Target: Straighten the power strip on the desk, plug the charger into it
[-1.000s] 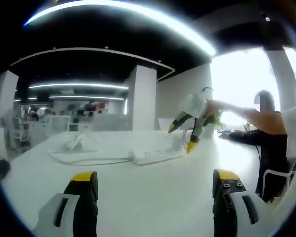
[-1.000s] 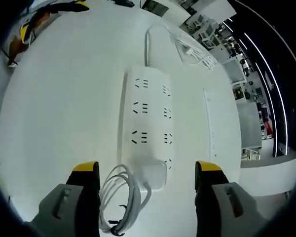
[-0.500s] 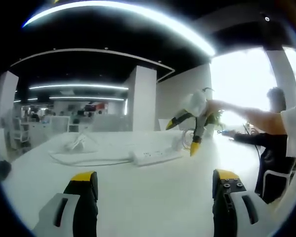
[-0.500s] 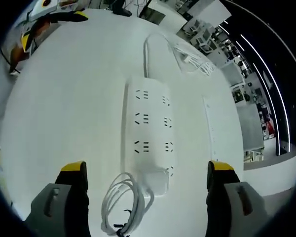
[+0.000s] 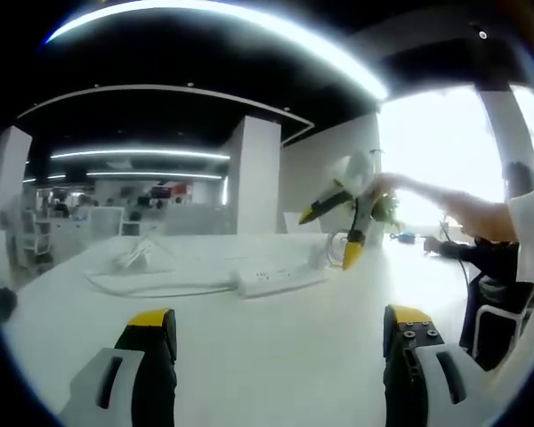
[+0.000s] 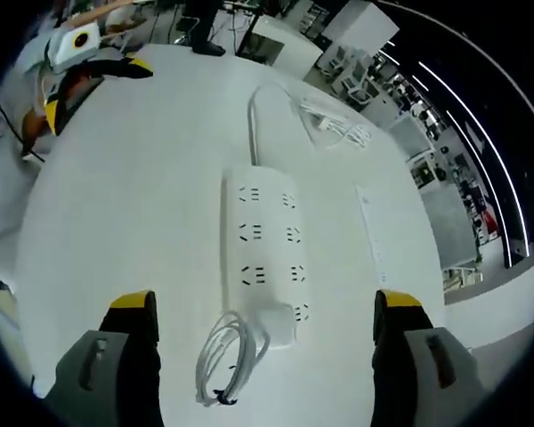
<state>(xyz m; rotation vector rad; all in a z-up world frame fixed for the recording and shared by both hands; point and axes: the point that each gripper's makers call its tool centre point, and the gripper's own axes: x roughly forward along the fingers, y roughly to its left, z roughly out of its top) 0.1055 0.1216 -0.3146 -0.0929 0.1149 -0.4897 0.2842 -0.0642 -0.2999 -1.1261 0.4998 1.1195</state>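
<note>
Although the window glare in the left gripper view washes out the far end of the desk [image 5: 249, 347], we can still pick out the power strip [image 5: 271, 281] lying flat there, seen edge-on and too small to read its sockets. Its cord [image 5: 160, 290] trails away toward a pale tangle of cables [image 5: 141, 256] that we cannot resolve. Above the strip hangs the right gripper [image 5: 336, 229], yellow-tipped jaws spread apart and holding nothing, with a person's forearm [image 5: 467, 213] behind it, partly bleached by the light.

In the right gripper view we look down on the strip [image 6: 265, 260]: a long white plastic bar with rounded corners and two rows of dark socket slots, smooth and matte like the white desk [image 6: 125, 222]. At its near end sits the charger [image 6: 280, 326], a small white block seated in the last socket, its cable coil [image 6: 224, 358] bunched just beside it. The right gripper [image 6: 262, 311] stands wide apart, black fingers capped in yellow, clear of the strip.

The left gripper [image 5: 278, 322] likewise stands agape over bare desk, well short of the strip. We also see it at the upper left of the right gripper view [image 6: 89, 84], cut off by the edge.
</note>
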